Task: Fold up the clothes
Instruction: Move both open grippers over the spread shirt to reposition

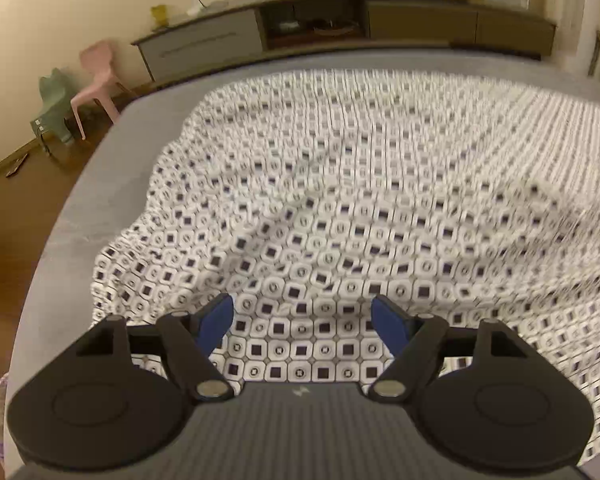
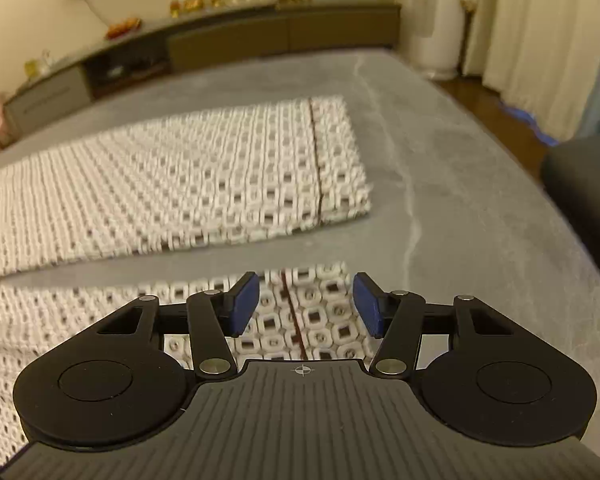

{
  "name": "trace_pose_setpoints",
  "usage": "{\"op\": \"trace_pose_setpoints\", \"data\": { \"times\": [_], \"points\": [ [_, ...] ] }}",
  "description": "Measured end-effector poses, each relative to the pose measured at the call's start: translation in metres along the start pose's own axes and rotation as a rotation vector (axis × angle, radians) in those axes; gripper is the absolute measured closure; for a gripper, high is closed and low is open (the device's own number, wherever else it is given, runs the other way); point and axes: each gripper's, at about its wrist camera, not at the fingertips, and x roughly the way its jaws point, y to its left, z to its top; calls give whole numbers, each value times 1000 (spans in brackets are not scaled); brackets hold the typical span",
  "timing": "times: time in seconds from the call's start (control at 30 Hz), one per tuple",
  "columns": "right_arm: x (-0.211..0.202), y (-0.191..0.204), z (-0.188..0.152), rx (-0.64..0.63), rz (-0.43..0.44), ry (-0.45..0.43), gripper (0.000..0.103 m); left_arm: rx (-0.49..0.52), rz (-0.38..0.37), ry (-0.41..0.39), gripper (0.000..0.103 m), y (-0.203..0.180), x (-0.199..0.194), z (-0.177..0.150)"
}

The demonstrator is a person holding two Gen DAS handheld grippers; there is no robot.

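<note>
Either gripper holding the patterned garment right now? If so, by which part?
Nothing is held. The left gripper and the right gripper both stand open over the patterned garment, blue pads clear of the cloth.

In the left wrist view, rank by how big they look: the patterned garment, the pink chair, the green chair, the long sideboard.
1. White black-squared patterned garment
2. Long grey-brown sideboard
3. Pink plastic chair and pale green chair: look alike, so unranked. All furniture is distant, so true sizes stay unsure.
</note>
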Motion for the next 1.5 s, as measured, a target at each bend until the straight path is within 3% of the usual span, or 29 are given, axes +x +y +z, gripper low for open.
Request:
{"op": "trace_pose_setpoints", "data": {
  "times": [0.13,0.2,0.23,0.27,0.3,0.33,0.47,0.53,0.6,0.63,0.67,0.8,0.87,0.9,0.93,1.0,1.03,1.07,1.13,1.2,1.23,1.27,1.33,1.37,1.5],
  "points": [
    [12,15,-11,-194,-217,-12,56,9,26,51,14,13,5,-11],
    [12,4,-12,-212,-329,-9,56,-12,14,73,15,24,2,-17],
    [14,1,-13,-243,-394,-10,56,-13,17,55,22,30,-5,-20],
    [15,-1,-13,-269,-448,-9,56,-14,19,37,23,37,-11,-22],
    [13,-1,-13,-264,-445,-18,58,-19,22,19,22,43,-17,-25],
    [5,1,-10,-230,-389,-45,65,-59,24,2,22,53,-24,-28],
    [-20,13,-4,-96,-144,-139,58,-153,-28,-24,22,79,-36,-37],
    [-8,25,-4,-69,-41,-103,57,-131,-83,2,22,75,-29,-43],
    [11,38,-6,-65,43,-38,57,-88,-82,67,22,68,-15,-49],
    [17,44,-9,-78,64,-15,57,-93,-53,85,12,71,-11,-52],
    [27,52,-10,-92,77,3,57,-101,-24,102,6,75,-7,-54],
    [27,81,-19,-167,96,6,42,-186,66,127,6,94,-6,-57],
    [22,74,-16,-138,95,-8,48,-176,74,113,24,89,-16,-57],
    [20,70,-14,-124,94,-16,52,-181,73,85,25,90,-23,-57],
    [16,64,-12,-103,91,-23,52,-204,66,61,22,95,-28,-57],
    [4,44,-10,-42,80,-35,52,-267,84,96,20,112,-25,-65],
    [-1,35,-9,-11,74,-41,52,-278,113,140,16,118,-17,-71],
    [-7,25,-7,19,68,-47,52,-289,126,140,5,125,-15,-76],
    [-12,9,-10,57,63,-21,51,-318,141,151,5,137,-16,-82],
    [-10,4,-12,85,102,1,50,-330,199,154,9,143,-19,-84],
    [-12,1,-11,112,145,-7,52,-330,236,150,16,144,-21,-84],
    [-14,-1,-10,138,188,-16,51,-338,255,128,23,143,-26,-81],
    [-20,-6,-7,188,236,-49,50,-355,289,78,25,141,-38,-75],
    [-23,-9,-5,205,239,-63,50,-358,274,27,24,140,-52,-74],
    [-15,-3,-6,168,190,-23,50,-343,120,-27,18,129,-57,-68]
  ]
}}
